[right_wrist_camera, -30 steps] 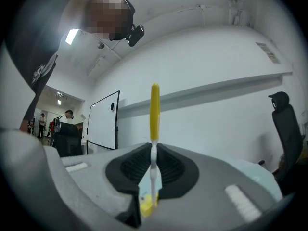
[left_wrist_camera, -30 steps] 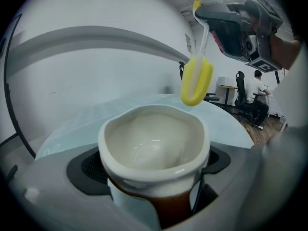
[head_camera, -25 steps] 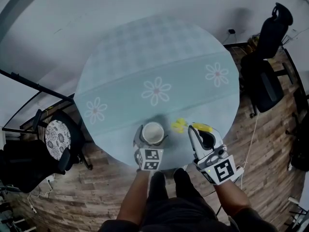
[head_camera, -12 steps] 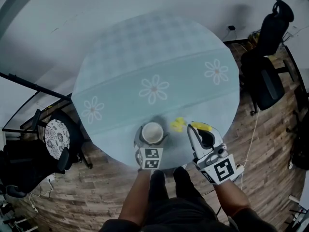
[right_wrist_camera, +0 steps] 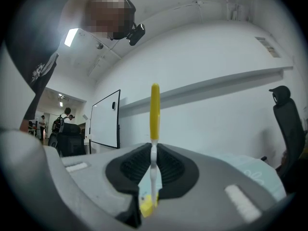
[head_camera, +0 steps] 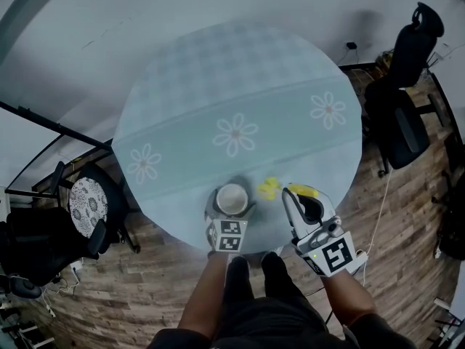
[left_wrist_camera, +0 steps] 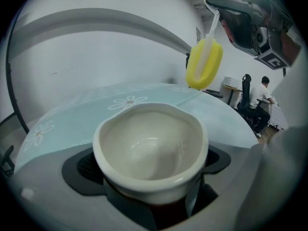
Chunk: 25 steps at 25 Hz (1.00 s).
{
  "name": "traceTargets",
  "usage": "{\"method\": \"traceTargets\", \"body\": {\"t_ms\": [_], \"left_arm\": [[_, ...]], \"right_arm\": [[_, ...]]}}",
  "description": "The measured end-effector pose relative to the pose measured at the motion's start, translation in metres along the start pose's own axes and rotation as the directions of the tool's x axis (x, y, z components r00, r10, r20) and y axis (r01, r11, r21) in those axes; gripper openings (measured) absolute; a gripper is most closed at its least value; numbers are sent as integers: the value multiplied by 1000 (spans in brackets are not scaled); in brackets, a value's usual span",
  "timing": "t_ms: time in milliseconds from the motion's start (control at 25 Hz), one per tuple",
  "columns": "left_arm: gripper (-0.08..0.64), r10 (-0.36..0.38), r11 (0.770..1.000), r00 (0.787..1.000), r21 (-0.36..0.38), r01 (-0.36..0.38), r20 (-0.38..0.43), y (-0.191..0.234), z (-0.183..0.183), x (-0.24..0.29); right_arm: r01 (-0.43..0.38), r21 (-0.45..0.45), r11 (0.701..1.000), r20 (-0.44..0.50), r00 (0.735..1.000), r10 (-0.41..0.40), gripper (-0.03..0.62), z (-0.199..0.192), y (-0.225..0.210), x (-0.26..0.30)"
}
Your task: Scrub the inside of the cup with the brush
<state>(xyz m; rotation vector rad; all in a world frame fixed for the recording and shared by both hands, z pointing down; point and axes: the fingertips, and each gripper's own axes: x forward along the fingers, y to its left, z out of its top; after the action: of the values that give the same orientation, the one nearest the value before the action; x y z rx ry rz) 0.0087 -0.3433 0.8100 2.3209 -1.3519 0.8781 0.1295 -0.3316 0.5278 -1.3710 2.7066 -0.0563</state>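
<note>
Yellow brush (left_wrist_camera: pixel 204 61) aslant, head toward cup (left_wrist_camera: pixel 151 143)

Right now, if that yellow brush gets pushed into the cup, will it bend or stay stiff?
The brush has a thin white neck, so it may flex slightly. Its yellow head looks like soft sponge and would probably squash against the cup. It seems light; the right gripper holds it by a narrow handle.

Our left gripper (head_camera: pixel 231 203) and right gripper (head_camera: pixel 297 195) were grey, with black pads (right_wrist_camera: pixel 129 170) and marker cubes (head_camera: pixel 333 255); we wore dark trousers (head_camera: pixel 254 300).
</note>
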Motion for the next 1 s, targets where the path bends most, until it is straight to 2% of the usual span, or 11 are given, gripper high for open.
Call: {"method": "traceTargets", "body": {"t_ms": [240,440,560,640,720,800,880,960,1000], "left_arm": [[561,12,999,1000,31,-12,9,-4,0,-34],[558,48,998,993,-33,-44,108,9,32,-104],[539,83,996,981,-37,-77,175,23,58,-143],[464,115,993,963,-36,-110,244,33,80,-167],[322,154,988,934,-32,-152,322,43,104,-193],[222,188,981,906,-33,-190,380,50,122,-218],[130,221,974,880,-52,-220,420,53,135,-238],[13,244,969,863,-76,-235,442,53,143,-251],[6,244,969,862,-81,-232,445,52,145,-256]], "right_arm": [[-6,-31,999,33,999,7,38,26,12,-4],[7,-70,998,39,999,-4,38,57,27,-12],[6,-102,995,59,998,0,38,80,41,-13],[2,-117,993,76,997,7,38,94,51,-13],[0,-129,992,92,996,12,38,107,60,-13],[-1,-135,991,107,994,15,38,119,69,-15],[-3,-142,990,121,992,20,38,129,75,-19],[-4,-154,988,132,991,25,38,138,77,-22],[-4,-159,987,137,990,26,38,142,79,-23]]}}
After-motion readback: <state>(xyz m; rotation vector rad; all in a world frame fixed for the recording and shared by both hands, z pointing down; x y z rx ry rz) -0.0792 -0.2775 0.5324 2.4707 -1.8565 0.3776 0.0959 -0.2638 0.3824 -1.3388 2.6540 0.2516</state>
